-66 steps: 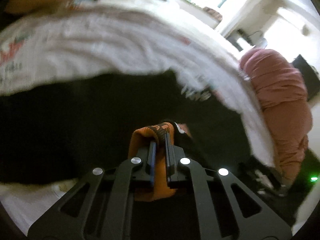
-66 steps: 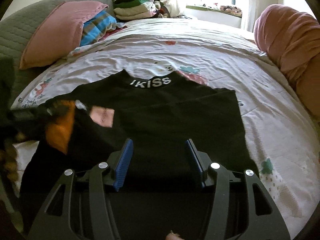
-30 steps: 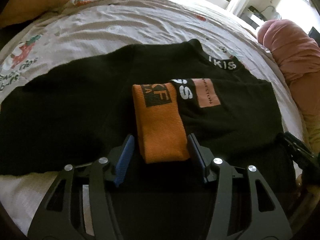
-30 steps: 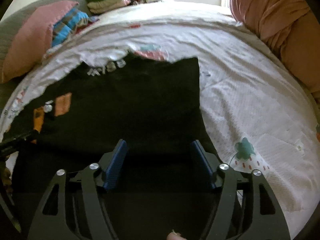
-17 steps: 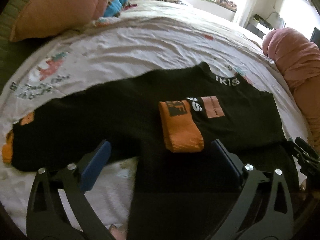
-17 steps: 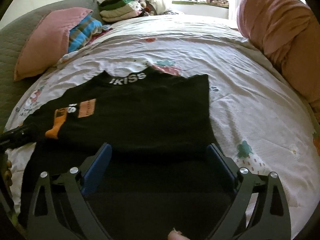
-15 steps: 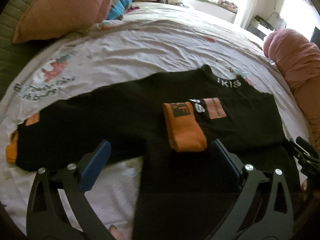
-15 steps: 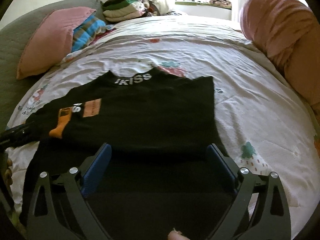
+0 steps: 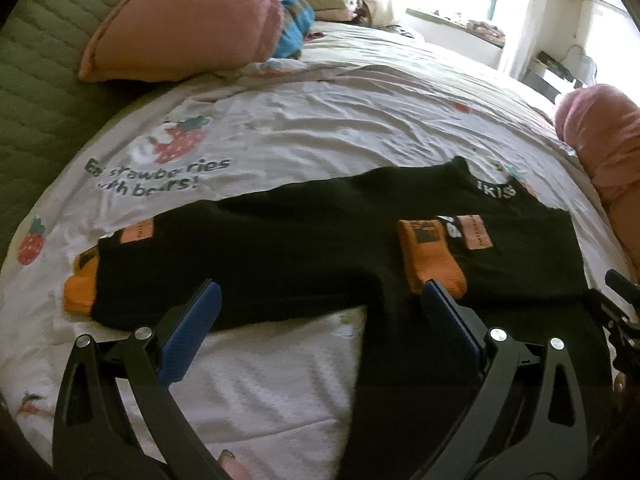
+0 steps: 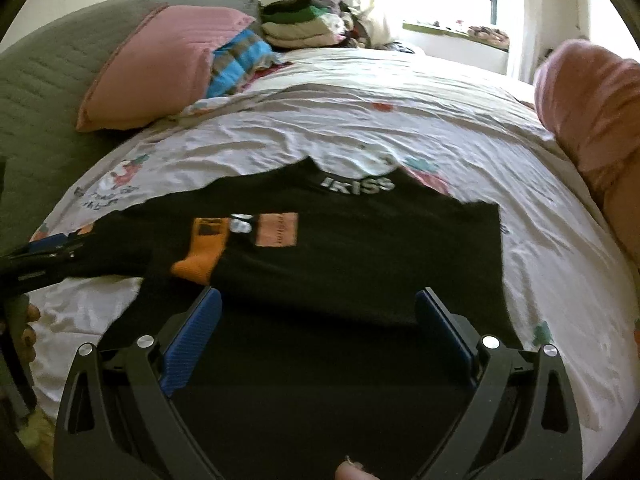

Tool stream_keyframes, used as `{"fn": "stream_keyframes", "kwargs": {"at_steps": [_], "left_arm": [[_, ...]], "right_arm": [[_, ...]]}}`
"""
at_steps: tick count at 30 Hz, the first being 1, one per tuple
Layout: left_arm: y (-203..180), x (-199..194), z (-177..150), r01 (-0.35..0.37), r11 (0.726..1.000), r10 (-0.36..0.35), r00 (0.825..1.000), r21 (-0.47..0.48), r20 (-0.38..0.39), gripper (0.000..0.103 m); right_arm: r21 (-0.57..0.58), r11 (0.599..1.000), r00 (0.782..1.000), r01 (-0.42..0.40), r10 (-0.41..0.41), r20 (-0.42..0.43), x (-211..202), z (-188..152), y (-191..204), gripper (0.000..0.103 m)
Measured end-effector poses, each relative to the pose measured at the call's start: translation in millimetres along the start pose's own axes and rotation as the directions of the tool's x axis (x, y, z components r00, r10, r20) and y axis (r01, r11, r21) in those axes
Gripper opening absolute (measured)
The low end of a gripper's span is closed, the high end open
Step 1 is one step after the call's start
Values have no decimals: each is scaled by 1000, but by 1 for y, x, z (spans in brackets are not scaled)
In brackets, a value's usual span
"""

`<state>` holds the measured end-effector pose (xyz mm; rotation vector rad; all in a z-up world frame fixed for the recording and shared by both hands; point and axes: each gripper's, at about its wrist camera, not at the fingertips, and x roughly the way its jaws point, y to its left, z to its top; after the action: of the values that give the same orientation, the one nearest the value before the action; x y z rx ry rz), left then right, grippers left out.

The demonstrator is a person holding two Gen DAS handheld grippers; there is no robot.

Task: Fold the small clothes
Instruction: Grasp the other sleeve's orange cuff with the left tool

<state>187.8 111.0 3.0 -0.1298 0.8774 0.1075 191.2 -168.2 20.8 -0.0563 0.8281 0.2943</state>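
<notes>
A black sweater point(image 9: 304, 236) point(image 10: 360, 248) lies flat on the bed, its collar lettered IKISS point(image 10: 358, 185) at the far side. One sleeve is folded across the chest, and its orange cuff point(image 9: 430, 256) point(image 10: 204, 252) lies on the body. The other sleeve stretches out to the left and ends in an orange cuff point(image 9: 78, 288). My left gripper point(image 9: 320, 292) is open and empty above the near edge of that sleeve. My right gripper point(image 10: 318, 300) is open and empty above the sweater's lower half.
The white strawberry-print bedcover point(image 9: 320, 128) surrounds the sweater. A pink pillow point(image 10: 160, 64) and a striped blue cloth point(image 10: 240, 60) lie at the far left, with folded clothes point(image 10: 304, 24) behind. A rolled pink blanket point(image 10: 592, 104) lies along the right.
My left gripper let go of the orange cuff on the sweater's chest, opened wide and drew back to the left. My right gripper opened wider and pulled back a little.
</notes>
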Motion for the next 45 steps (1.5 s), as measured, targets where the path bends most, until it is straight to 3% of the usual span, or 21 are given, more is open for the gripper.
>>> {"fn": "stream_keyframes", "kwargs": {"at_steps": [4,8,20,31,38,45], "left_arm": [[21,-3,-1,-88,996,88,996,-35,5,94],[46,-7,-1,-129,987,130,992,-92,6,94],[113,-9,-7,-168,946,168,985,-277,-25,94],[166,-2,-16,-216,873,200,976,-438,-82,94],[187,14,-25,-238,840,191,971,-488,-145,94],[196,38,-28,-268,833,198,961,-484,-191,94]], "right_arm": [[-45,999,1000,-19,20,8,0,6,23,97],[-85,996,999,-41,43,13,0,12,46,97],[-182,975,991,-129,133,8,6,22,117,97],[-239,946,975,-220,218,-35,21,27,174,97],[-261,935,971,-239,234,-53,30,27,192,97],[-246,933,965,-263,251,-77,43,19,200,97]]}}
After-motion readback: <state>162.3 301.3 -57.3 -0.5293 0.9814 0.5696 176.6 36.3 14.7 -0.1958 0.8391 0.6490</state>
